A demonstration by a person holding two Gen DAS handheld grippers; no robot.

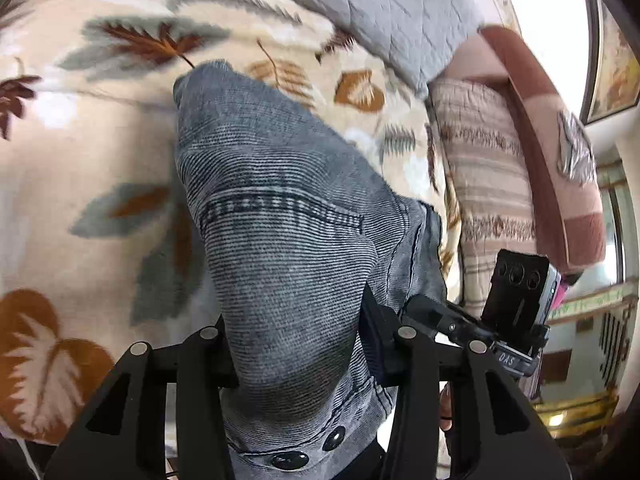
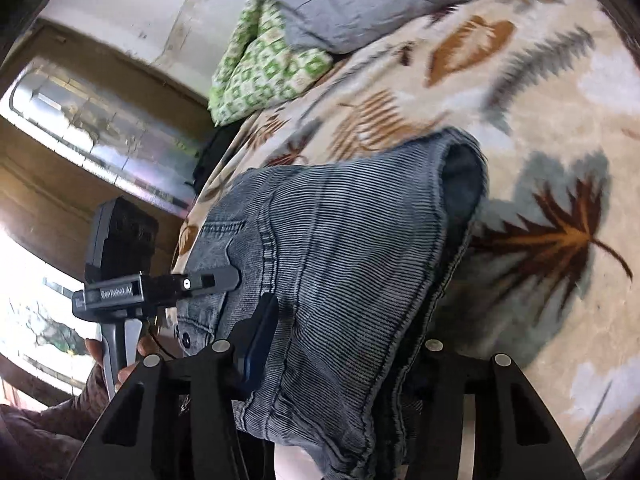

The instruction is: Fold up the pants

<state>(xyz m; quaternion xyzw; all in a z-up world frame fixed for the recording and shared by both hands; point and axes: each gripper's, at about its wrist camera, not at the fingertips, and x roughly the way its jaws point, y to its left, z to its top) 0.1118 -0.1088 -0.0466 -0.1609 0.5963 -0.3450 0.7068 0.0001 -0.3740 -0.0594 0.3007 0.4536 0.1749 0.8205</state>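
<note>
Now pants (image 1: 280, 200) bunched between both tools' fingers (waistband end) — over leaf-print blanket (image 1: 100, 140).

Out beyond the tongs spreads a cream fleece blanket (image 1: 100, 148) printed with brown and grey leaves. Farther ahead lies a grey quilted pillow (image 1: 380, 12). Left of it sits a green-and-white checked cloth (image 2: 264, 68), bunched against the pillow's edge.

I'm seeing the leaf-print blanket (image 1: 100, 152) covering the bed — grey quilt (image 1: 372, 12) and green checked cloth (image 2: 264, 68) lying at its far end.
</note>
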